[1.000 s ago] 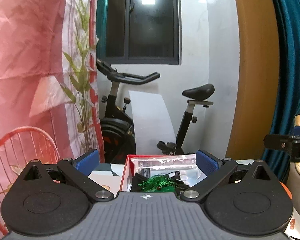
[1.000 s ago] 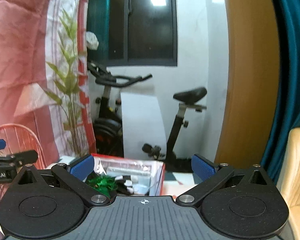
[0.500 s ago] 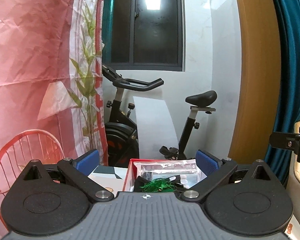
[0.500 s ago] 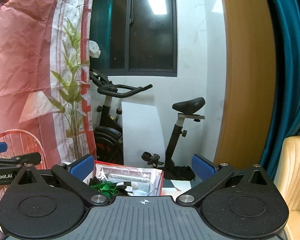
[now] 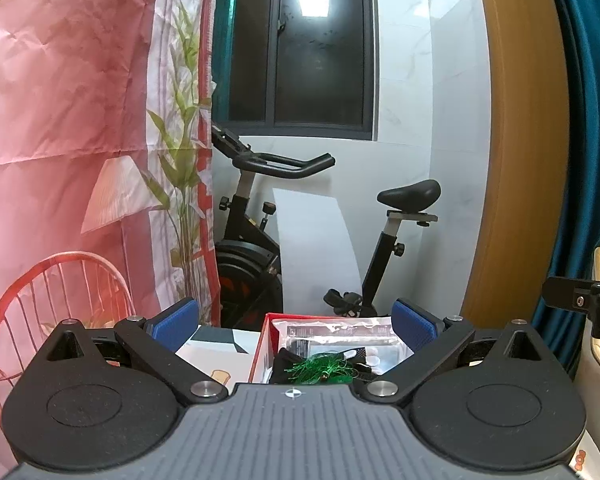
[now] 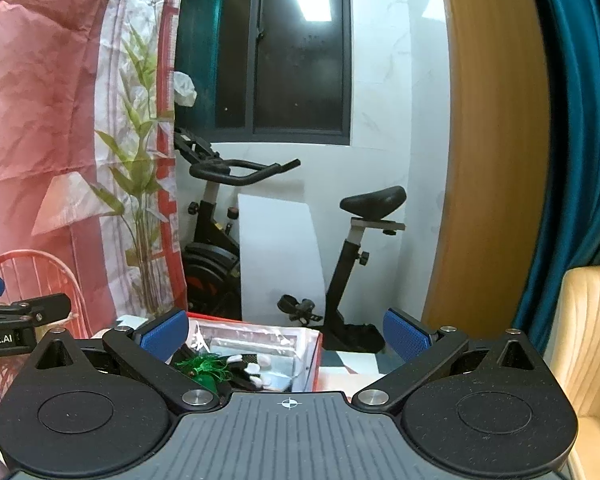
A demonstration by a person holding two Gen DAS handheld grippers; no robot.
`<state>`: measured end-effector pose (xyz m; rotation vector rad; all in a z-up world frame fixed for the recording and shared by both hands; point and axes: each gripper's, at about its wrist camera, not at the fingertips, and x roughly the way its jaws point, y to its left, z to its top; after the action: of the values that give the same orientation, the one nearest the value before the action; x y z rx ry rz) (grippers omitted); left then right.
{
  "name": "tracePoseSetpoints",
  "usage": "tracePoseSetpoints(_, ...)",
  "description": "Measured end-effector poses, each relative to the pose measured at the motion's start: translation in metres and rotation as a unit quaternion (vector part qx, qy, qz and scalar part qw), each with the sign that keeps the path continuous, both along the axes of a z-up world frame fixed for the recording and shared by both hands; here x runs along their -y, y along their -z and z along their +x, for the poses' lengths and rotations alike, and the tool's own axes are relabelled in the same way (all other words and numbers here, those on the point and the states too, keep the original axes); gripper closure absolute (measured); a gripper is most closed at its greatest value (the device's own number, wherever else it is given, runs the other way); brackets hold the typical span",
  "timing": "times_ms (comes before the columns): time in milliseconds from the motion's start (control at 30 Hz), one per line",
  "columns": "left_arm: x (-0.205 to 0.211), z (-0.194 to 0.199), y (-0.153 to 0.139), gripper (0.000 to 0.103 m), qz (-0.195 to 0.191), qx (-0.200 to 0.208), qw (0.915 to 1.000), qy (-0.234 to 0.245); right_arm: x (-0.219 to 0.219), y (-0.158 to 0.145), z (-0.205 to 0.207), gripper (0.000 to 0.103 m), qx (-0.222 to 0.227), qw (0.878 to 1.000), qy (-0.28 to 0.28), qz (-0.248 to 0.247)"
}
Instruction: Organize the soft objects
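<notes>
We hold the left gripper spread wide, empty, low in the frame. At bottom centre, a red-walled open box holds a green fringed soft tuft. The right gripper is likewise wide, empty.

Dark window reflecting a ceiling light, white wall, exercise bike below, pink printed curtain left, red wire chair, teal drape right, cream chair.
</notes>
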<state>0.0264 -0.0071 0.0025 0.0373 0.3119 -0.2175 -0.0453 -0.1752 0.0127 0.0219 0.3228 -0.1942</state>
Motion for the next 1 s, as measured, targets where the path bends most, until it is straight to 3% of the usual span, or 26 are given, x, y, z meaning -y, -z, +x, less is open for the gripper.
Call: tracePoseSetpoints(1000,-0.0033,0.0009,-0.0026,0.000,-0.003,0.002,0.9999,-0.014,0.0018,0.0082,0.0039,0.000,-0.008,1.000,0.005,0.003)
